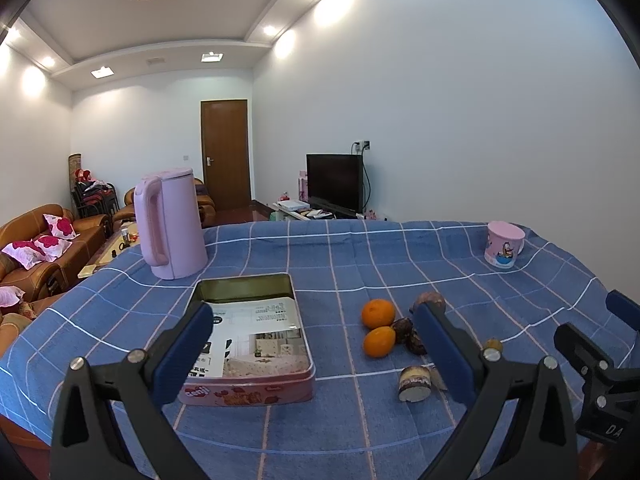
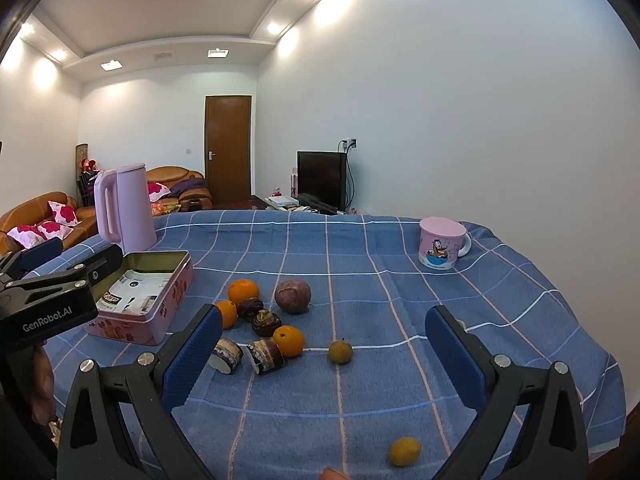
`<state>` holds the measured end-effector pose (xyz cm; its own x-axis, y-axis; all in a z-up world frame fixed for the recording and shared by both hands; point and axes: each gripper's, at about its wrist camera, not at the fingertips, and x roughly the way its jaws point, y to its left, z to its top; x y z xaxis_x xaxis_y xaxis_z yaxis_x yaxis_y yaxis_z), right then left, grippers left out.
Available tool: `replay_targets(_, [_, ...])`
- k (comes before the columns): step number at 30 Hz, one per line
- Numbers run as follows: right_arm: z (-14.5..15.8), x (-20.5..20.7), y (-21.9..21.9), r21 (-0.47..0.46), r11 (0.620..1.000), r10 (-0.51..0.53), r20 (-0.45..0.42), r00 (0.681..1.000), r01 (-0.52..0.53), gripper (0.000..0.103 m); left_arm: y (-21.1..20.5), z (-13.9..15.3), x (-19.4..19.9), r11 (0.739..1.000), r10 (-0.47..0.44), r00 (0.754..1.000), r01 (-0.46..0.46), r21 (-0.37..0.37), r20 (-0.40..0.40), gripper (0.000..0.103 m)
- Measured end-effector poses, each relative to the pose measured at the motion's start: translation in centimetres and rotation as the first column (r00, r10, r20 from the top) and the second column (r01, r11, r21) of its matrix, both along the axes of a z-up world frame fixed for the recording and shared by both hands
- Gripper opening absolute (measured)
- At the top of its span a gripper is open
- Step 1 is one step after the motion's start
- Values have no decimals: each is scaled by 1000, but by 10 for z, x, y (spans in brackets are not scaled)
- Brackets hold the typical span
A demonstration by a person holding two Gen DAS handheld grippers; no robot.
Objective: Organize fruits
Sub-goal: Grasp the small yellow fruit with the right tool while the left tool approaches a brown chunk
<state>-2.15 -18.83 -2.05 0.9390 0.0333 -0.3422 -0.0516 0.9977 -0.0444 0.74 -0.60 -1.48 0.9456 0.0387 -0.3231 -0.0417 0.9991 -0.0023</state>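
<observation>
Both hand-held grippers, left (image 1: 316,344) & right (image 2: 324,344), hover spread wide, gripping nothing. Oranges (image 2: 243,291), a passion fruit (image 2: 293,295) & other fruits lie mid-desk (image 2: 400,248), just right of the open pink tin (image 1: 256,390).

Black frames with silver screws carry blue textured fingers (image 2: 192,356), marked GenRobot.AI.

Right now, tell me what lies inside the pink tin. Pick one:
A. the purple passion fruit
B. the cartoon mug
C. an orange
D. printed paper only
D: the open pink tin holds only printed paper, while the oranges and the other fruit lie on the blue tablecloth beside it.
</observation>
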Motion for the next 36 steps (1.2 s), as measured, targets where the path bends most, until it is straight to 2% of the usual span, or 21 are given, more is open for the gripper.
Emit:
replay_targets(6, [-9, -6, -6, -27, 1000, -8, 20, 1000, 8, 102, -6, -9, 3, 1000, -9, 1000, 9, 4, -14, 103])
replay_targets(12, [-27, -24, -31, -41, 998, -46, 66, 997, 49, 102, -23, -31, 7, 998, -52, 998, 53, 29, -39, 103])
replay_targets(15, [-41, -28, -49, -37, 996, -81, 60, 995, 83, 102, -30, -41, 10, 997, -73, 996, 74, 25, -56, 103])
replay_targets(21, [-67, -20, -76, -16, 993, -120, -17, 993, 119, 101, -38, -54, 22, 995, -94, 990, 96, 6, -109, 103])
replay_targets(25, [-81, -19, -83, -15, 993, -118, -58, 991, 117, 84, -45, -62, 27, 994, -105, 985, 108, 16, -140, 103])
replay_targets(27, [-87, -18, -84, -9, 994, -112, -82, 990, 112, 81, -49, -64, 28, 993, -115, 982, 119, 21, -150, 103])
replay_targets(29, [-92, -16, -84, 11, 995, -94, -104, 990, 96, 70, -54, -67, 29, 991, -123, 979, 129, 29, -160, 103])
replay_targets(33, [-98, -13, -79, 22, 999, -47, -116, 992, 49, 66, -57, -68, 30, 989, -130, 977, 139, 40, -171, 103])
replay_targets(35, [-103, -9, -79, 33, 999, -31, -143, 989, 36, 54, -58, -68, 31, 989, -132, 975, 142, 42, -176, 103])
replay_targets(36, [-104, -8, -80, 39, 999, -28, -150, 988, 34, 52, -59, -68, 31, 989, -134, 975, 144, 42, -177, 103])
